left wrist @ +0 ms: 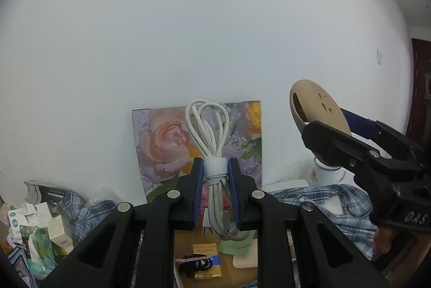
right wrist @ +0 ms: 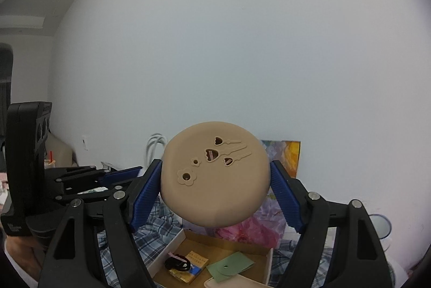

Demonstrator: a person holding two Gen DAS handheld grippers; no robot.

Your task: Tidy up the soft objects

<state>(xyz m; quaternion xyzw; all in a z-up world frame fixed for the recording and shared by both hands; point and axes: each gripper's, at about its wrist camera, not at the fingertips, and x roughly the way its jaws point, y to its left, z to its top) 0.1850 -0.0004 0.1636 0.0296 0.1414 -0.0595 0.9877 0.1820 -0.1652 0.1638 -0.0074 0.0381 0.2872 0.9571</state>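
Plaid cloth (right wrist: pixel 159 218) covers surface; open cardboard box (right wrist: pixel 265 258) on it.

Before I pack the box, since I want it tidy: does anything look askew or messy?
Nothing is damaged or spilled. The plaid shirt lies crumpled around the cardboard box, and the items inside sit at loose angles, the green pouch tilted.

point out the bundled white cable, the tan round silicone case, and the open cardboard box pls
Bundled white braided cable (left wrist: pixel 214 169): left wrist view, on the strap wrapped round its middle.
Tan round silicone case (right wrist: pixel 215 193): right wrist view, on its plain lower face.
Open cardboard box (right wrist: pixel 266 265): right wrist view, on its right wall.
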